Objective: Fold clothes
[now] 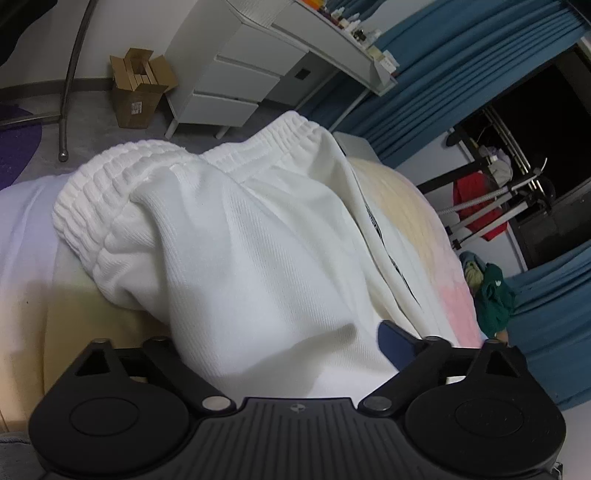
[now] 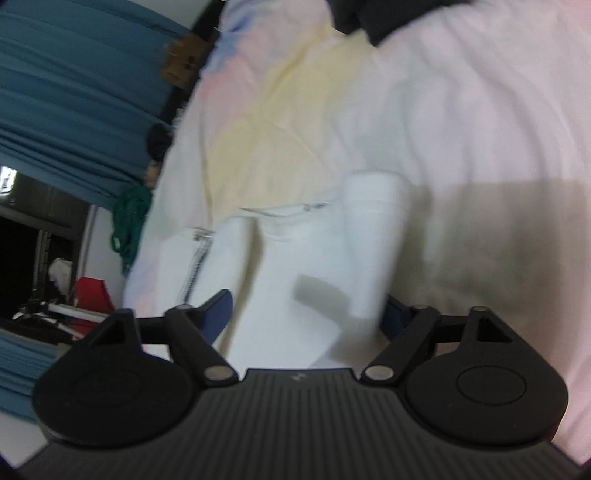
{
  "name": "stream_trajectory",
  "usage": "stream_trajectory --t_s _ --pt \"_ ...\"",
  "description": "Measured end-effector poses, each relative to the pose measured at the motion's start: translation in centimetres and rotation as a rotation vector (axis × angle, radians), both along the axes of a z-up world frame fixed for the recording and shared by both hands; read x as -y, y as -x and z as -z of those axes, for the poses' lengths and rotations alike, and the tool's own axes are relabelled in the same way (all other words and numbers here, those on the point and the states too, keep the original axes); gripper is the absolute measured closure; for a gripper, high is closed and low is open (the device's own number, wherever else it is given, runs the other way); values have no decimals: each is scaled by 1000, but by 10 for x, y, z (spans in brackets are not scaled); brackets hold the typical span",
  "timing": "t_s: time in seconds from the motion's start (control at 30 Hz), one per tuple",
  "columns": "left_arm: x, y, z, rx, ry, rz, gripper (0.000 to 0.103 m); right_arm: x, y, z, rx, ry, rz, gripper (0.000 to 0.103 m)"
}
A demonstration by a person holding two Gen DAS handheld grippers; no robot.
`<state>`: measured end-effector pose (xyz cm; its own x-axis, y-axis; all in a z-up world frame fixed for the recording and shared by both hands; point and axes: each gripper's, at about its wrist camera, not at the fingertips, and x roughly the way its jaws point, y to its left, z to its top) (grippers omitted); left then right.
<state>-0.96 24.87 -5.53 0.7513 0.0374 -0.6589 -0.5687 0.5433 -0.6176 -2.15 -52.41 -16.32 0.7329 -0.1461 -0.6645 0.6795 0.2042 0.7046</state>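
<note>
White trousers with a ribbed elastic waistband lie on a pastel bedsheet. In the left wrist view the cloth fills the space between the fingers of my left gripper; only the blue right pad shows, the left one is hidden under fabric. In the blurred right wrist view the white trouser legs run between the blue pads of my right gripper, which stand wide apart with cloth bunched between them.
A white drawer unit and an open cardboard box stand beyond the bed. Blue curtains hang right. A green garment lies at the bed's edge. A dark garment lies at the far end of the bed.
</note>
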Motion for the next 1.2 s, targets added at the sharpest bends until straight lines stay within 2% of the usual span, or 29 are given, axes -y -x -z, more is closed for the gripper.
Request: stream_trajectory --t_s 0.07,0.1,0.13,0.17,0.2,0.27,0.43,0.57,0.7,0.8,0.93,1.2 --pt "1 0 -1 4 -7 -14 29 -2 0 1 -1 14 2 43" --pt "1 0 -1 6 -10 -20 34 -2 -1 0 6 21 2 55" --pt "0 1 -1 9 -11 -29 44 -2 -2 -1 5 25 1 61" --pt "0 2 -1 7 -13 -45 55 -3 -3 -2 -2 31 0 76" --pt "-1 3 -2 17 -10 -60 61 -4 -3 -3 -14 41 -1 94" --pt "-3 7 -3 36 -4 -91 87 -6 -2 -8 -34 74 2 97" --pt "-5 21 -17 123 -25 -108 92 -10 4 -30 -22 177 10 98" --pt "-13 37 -33 183 25 -87 94 -20 9 -49 -5 268 5 98" --pt "-20 57 -54 222 51 -66 94 -24 26 -58 30 288 12 98" --pt "-27 70 -68 229 57 -45 94 -27 39 -63 49 298 25 98" --pt "-35 77 -80 197 59 -2 94 -32 51 -67 76 280 39 98" --pt "-32 51 -103 172 18 38 94 -40 46 -77 101 283 51 98"
